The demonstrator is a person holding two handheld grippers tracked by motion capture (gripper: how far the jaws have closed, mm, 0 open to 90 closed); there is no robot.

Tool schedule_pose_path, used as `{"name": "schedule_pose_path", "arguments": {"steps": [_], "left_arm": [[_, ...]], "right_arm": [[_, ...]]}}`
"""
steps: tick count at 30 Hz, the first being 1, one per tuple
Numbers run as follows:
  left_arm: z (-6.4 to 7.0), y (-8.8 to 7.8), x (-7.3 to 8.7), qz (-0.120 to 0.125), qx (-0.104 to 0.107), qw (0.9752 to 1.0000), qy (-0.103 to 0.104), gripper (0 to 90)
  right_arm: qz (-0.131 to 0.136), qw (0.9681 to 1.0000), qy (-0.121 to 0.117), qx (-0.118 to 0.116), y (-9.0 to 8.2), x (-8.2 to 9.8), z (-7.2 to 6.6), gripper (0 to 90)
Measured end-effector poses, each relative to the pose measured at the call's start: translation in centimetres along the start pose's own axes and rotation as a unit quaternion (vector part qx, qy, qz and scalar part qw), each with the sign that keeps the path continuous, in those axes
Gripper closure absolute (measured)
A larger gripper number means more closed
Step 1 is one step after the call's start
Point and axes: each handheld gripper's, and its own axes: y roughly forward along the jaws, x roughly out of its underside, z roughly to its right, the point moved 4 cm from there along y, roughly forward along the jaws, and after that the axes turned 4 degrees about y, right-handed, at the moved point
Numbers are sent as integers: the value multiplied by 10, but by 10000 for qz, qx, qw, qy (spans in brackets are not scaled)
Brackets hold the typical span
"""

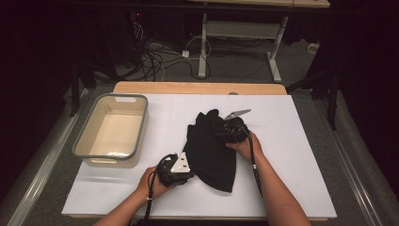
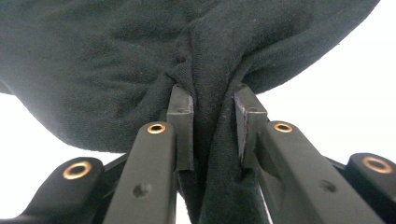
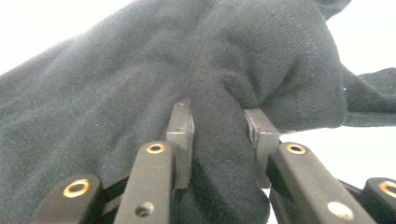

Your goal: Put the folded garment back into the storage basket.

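Observation:
A black cloth (image 1: 209,150) lies bunched on the white tabletop (image 1: 291,179) near its middle. My left gripper (image 1: 191,173) is at the cloth's near left edge. In the left gripper view the left gripper (image 2: 212,107) is shut on a pinched fold of the cloth (image 2: 116,60). My right gripper (image 1: 222,134) is at the cloth's upper right part, a hand behind it. Seen from the right gripper view, the right gripper (image 3: 217,121) is shut on a thick roll of the cloth (image 3: 116,93), with both pads pressed into the fabric.
A beige bin with a grey rim (image 1: 141,128) stands on the table's left side and holds nothing. Beyond the table's far edge are floor cables (image 1: 155,56) and a desk's white legs (image 1: 203,47). Bare white surface lies to the right of the cloth.

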Motion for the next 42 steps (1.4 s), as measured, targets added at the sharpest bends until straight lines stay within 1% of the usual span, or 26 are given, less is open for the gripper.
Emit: {"name": "schedule_pose_path", "arguments": {"steps": [3, 6, 8, 9, 10, 11, 12, 13, 14, 15, 17, 18, 20, 22, 23, 24, 26, 29, 30, 31, 32, 35, 36, 37, 40, 42], "left_arm": [[0, 0, 0, -3, -20, 10000, 18, 715], [1, 0, 0, -6, -65, 10000, 46, 716], [2, 0, 0, -10, -96, 9999, 82, 716], [3, -1, 0, -10, -127, 9999, 112, 717], [3, -1, -1, -8, -141, 9998, 118, 719], [3, -1, -1, -9, -146, 9998, 121, 719], [3, -1, -1, -14, -149, 9998, 118, 722], [3, -1, -1, -8, -186, 9998, 120, 722], [4, -2, -1, -35, -261, 9995, 197, 723], [4, -2, -1, -47, -298, 9993, 226, 723], [5, -4, -2, -46, -373, 9989, 264, 725], [4, -7, -3, -26, -453, 9986, 288, 725], [2, -10, -4, 18, -527, 9982, 281, 725], [-1, -15, -4, 77, -631, 9977, 242, 725], [-1, -15, -4, 77, -631, 9977, 242, 725], [-1, -17, -4, 83, -649, 9975, 247, 726], [-2, -19, -4, 116, -706, 9971, 248, 725], [-3, -22, -5, 129, -783, 9965, 273, 725], [-4, -23, -5, 143, -803, 9963, 275, 725], [-4, -24, -5, 165, -820, 9961, 269, 725], [-5, -26, -6, 167, -860, 9958, 280, 725], [-7, -31, -8, 245, -943, 9949, 263, 725], [-9, -35, -9, 277, -1013, 9941, 260, 725], [-9, -35, -9, 277, -1013, 9941, 260, 725], [-11, -42, -10, 358, -1099, 9930, 250, 725], [-13, -46, -11, 365, -1188, 9919, 269, 725]], "right_arm": [[-17, 10000, 16, -17, -1, 0, 0, 716], [14, 9998, -161, 64, -2, -1, -3, 744], [26, 9999, -158, 64, -3, -1, -4, 750], [40, 9998, -205, 75, -4, -2, -5, 753], [178, 9995, -264, 67, -9, -5, -6, 757], [178, 9995, -264, 67, -9, -5, -6, 757], [341, 9990, -274, 81, -15, -9, -10, 759], [341, 9990, -274, 81, -15, -9, -10, 759], [402, 9987, -293, 82, -18, -10, -12, 760], [525, 9980, -336, 76, -22, -13, -14, 759], [648, 9969, -431, 150, -27, -16, -17, 760], [828, 9950, -519, 183, -35, -21, -21, 761], [888, 9945, -517, 194, -38, -22, -22, 761], [1085, 9924, -547, 205, -48, -29, -25, 762], [1085, 9924, -547, 205, -48, -29, -25, 762], [1160, 9912, -606, 196, -52, -33, -28, 762], [1199, 9902, -682, 227, -54, -36, -31, 762], [1240, 9893, -728, 235, -55, -39, -35, 761], [1289, 9881, -799, 272, -56, -43, -39, 762], [1289, 9881, -799, 272, -56, -43, -39, 762], [1364, 9869, -818, 269, -58, -47, -42, 762], [1414, 9859, -855, 276, -60, -51, -45, 762], [1472, 9846, -900, 287, -63, -56, -48, 762], [1472, 9846, -900, 287, -63, -56, -48, 762], [1572, 9823, -969, 326, -69, -66, -53, 762], [1598, 9818, -975, 326, -70, -68, -55, 762]]}}
